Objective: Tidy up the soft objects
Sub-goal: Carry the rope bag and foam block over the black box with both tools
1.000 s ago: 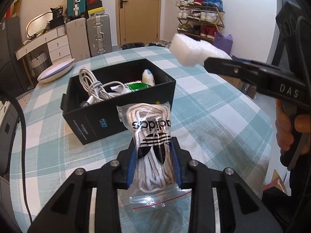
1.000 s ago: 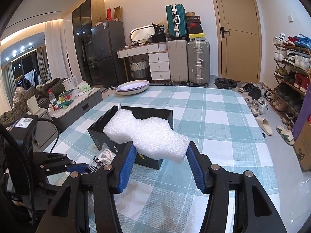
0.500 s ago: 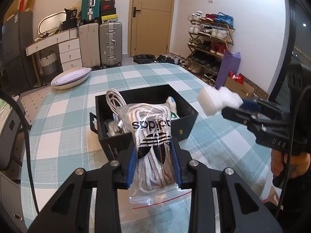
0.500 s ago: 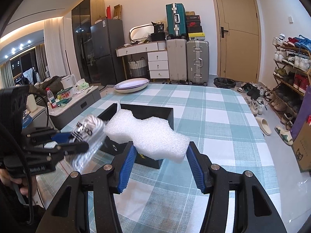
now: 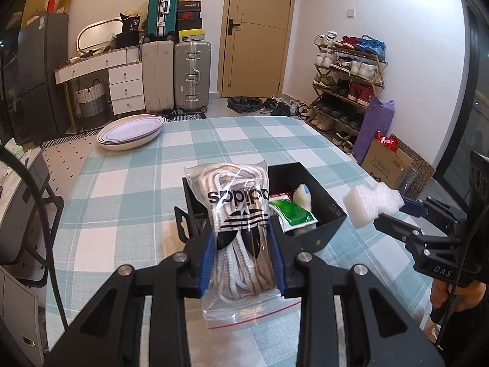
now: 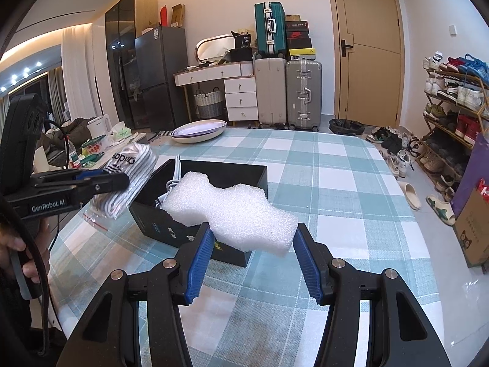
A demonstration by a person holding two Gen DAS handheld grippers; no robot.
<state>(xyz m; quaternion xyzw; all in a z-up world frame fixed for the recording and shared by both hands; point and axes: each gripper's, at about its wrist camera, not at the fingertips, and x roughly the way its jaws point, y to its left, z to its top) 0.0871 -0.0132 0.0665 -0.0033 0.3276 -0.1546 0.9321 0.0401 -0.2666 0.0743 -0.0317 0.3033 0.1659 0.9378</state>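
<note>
My left gripper [image 5: 243, 241] is shut on a clear zip bag of white shoelaces [image 5: 238, 226] and holds it in the air just in front of the black open box [image 5: 324, 211]. The bag also shows in the right wrist view [image 6: 128, 180], above the box's left end. My right gripper [image 6: 253, 244] is shut on a white foam block [image 6: 229, 211], held above the near side of the box [image 6: 244, 174]. The foam shows in the left wrist view [image 5: 371, 202] to the right of the box. Inside the box lie a green packet [image 5: 293, 214] and a white cable [image 6: 174, 177].
The box stands on a table with a teal checked cloth [image 6: 336, 183]. A stack of white oval plates [image 5: 131, 131] sits at the far left corner. Suitcases, a dresser and a shoe rack stand beyond the table.
My left gripper has lifted the shoelace bag off the table and swung up toward the box. My right gripper has held the foam nearly still above the box.
</note>
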